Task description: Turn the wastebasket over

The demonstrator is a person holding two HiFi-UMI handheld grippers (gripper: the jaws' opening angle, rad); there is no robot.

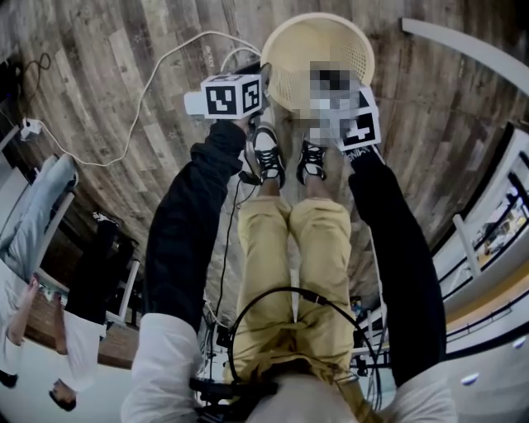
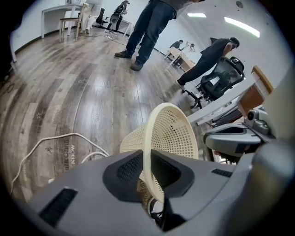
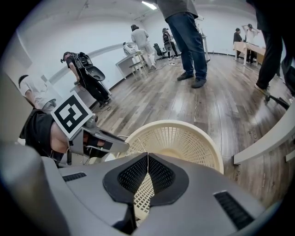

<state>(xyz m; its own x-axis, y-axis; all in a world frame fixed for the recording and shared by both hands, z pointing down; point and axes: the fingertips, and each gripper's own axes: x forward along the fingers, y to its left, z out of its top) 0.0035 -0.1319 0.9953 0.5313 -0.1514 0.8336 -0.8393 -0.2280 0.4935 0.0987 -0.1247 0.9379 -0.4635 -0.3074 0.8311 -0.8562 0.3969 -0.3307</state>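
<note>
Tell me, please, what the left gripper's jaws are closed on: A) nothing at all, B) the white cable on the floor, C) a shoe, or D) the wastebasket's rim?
D: in the left gripper view the cream rim of the wastebasket runs between the pads of the left gripper, while the white cable lies apart on the floor.

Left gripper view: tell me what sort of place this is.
Likely an open-plan office or lab: a wood-plank floor, a black office chair, a white desk by the far wall, and a person standing about.
</note>
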